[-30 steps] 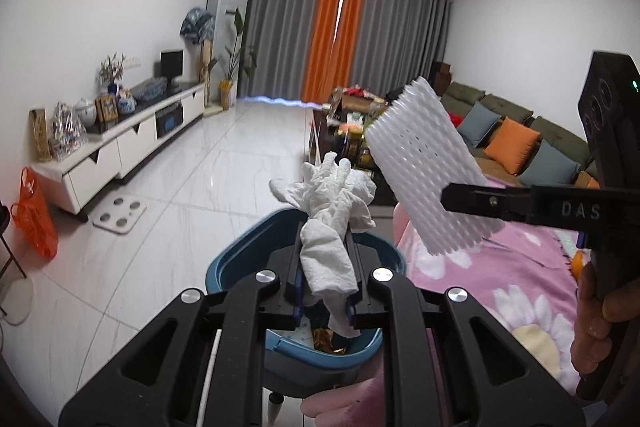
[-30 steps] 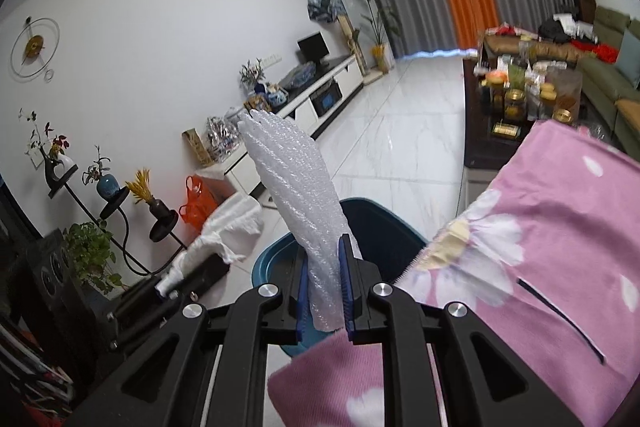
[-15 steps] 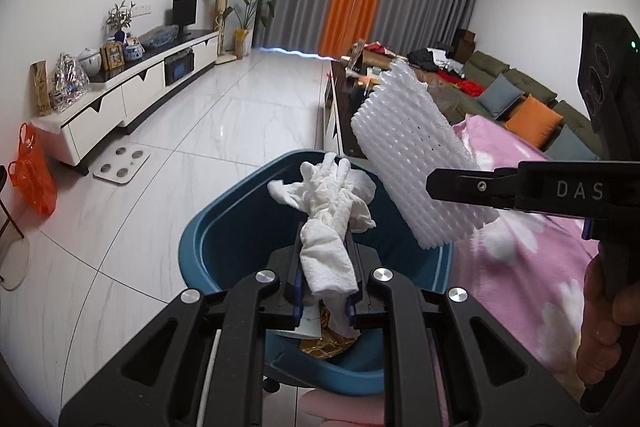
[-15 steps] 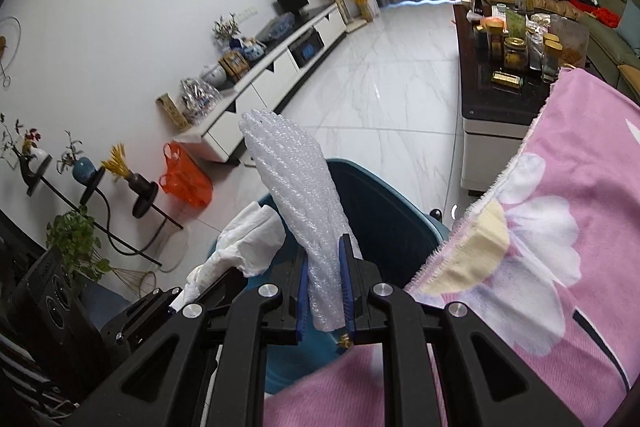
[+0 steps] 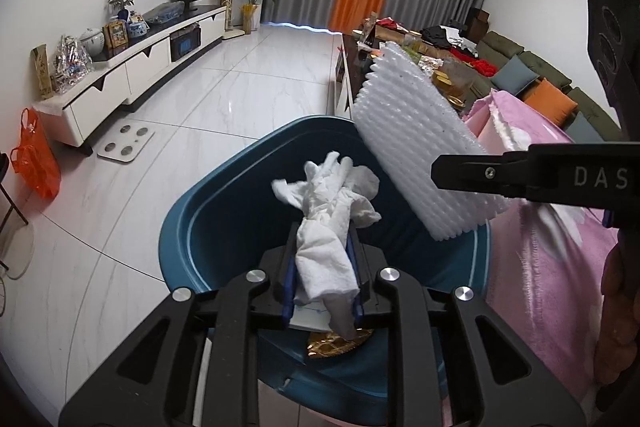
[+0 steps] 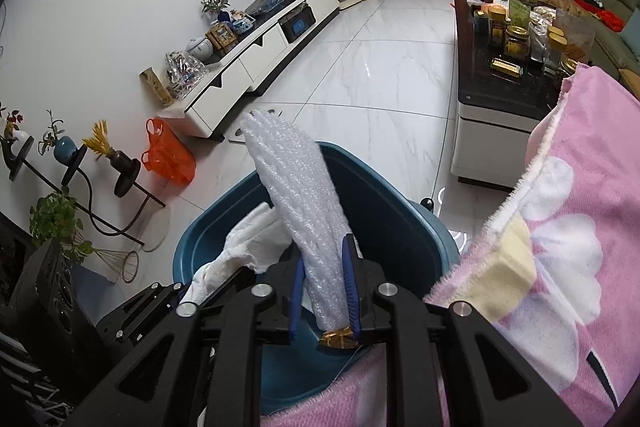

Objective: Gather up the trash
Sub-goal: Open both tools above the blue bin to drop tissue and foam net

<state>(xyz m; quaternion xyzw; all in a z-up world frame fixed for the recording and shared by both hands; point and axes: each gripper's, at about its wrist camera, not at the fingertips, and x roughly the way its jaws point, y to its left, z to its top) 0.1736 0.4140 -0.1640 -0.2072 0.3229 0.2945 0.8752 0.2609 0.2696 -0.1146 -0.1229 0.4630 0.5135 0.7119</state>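
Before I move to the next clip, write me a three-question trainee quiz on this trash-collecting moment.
1. True or false: the left gripper has a crumpled white tissue between its fingers.
2. The right gripper has between its fingers: A) an orange bag, B) a white foam net sleeve, C) a glass jar.
3. Fill in: both pieces of trash hang over the open blue ____, which already has a gold wrapper in it.

Key: 1 true; 2 B; 3 bin. Note for the trainee: both grippers' jaws have just been opening, with the trash between them, so a drop looks likely.
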